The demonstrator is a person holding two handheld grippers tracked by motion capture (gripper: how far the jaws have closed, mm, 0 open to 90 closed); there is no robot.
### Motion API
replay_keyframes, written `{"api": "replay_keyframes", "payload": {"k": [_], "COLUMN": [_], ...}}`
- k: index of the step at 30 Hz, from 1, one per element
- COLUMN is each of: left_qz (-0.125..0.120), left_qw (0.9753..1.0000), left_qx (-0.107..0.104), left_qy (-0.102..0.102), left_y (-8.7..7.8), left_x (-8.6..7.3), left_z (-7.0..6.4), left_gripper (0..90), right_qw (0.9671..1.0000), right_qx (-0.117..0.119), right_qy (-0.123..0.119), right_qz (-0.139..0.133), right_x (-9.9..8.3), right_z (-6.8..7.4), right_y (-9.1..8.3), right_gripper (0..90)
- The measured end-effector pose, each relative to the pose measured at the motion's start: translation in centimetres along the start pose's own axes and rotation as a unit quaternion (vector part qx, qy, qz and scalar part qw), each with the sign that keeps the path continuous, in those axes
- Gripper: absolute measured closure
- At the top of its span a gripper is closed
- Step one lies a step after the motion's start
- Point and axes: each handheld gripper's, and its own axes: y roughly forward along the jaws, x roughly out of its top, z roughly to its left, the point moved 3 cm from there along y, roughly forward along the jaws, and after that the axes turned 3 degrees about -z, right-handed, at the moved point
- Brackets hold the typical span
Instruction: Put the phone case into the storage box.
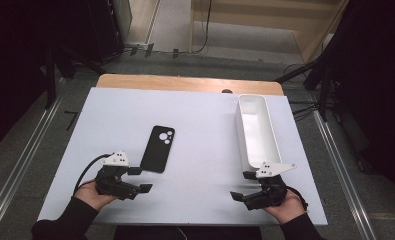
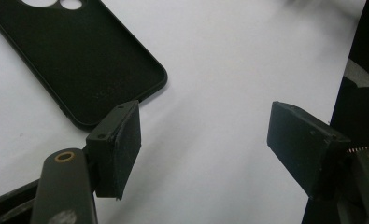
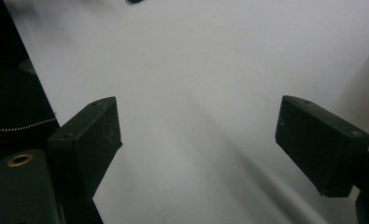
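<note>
A black phone case [image 1: 157,148] lies flat on the white table [image 1: 200,120], left of the middle, its camera cut-outs at the far end. My left gripper [image 1: 140,179] rests open just in front of the case's near end, one jaw close to the case's corner [image 2: 79,60]. In the left gripper view the left gripper [image 2: 215,144] holds nothing between its jaws. A long white bin [image 1: 257,131] stands at the right side of the table. Near the bin's near end my right gripper [image 1: 242,185] is open over bare table, as the right gripper view [image 3: 198,140] confirms.
The table's front edge runs close behind both hands [image 1: 92,197]. Its wooden far edge [image 1: 185,82] shows beyond the white top. Dark stands and cables stand on the floor to the left and right. The bin's white wall [image 3: 359,88] borders the right gripper.
</note>
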Motion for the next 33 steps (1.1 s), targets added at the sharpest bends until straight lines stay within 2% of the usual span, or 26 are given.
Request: {"api": "replay_keyframes", "payload": {"k": [9, 14, 21, 26, 33], "left_qz": [-0.030, -0.042, -0.040, -0.038, -0.037], "left_qw": [0.9996, 0.9990, 0.9989, 0.9991, 0.9991], "left_qx": [0.001, 0.011, 0.023, 0.016, 0.019], "left_qy": [0.001, -0.003, -0.003, 0.002, 0.003], "left_y": [-0.7, -0.8, -0.3, 0.1, 0.6], "left_x": [1.1, 1.9, 2.7, 3.1, 3.8], "left_z": [0.7, 1.1, 1.6, 1.6, 2.2], "left_gripper": [26.3, 26.3, 26.4, 26.3, 26.4], "right_qw": [1.0000, 1.0000, 1.0000, 1.0000, 1.0000], "right_qx": [0.003, 0.003, 0.004, 0.005, 0.005], "right_qy": [-0.004, -0.002, -0.002, -0.002, -0.001], "right_qz": [0.002, 0.002, 0.003, 0.004, 0.004], "right_x": [0.0, 0.0, 0.0, -0.1, -0.1], "right_z": [0.0, 0.0, 0.0, 0.0, 0.1], "right_y": [0.0, 0.1, 0.1, 0.1, 0.1], "right_gripper": [12.8, 12.8, 12.8, 12.8, 12.8]}}
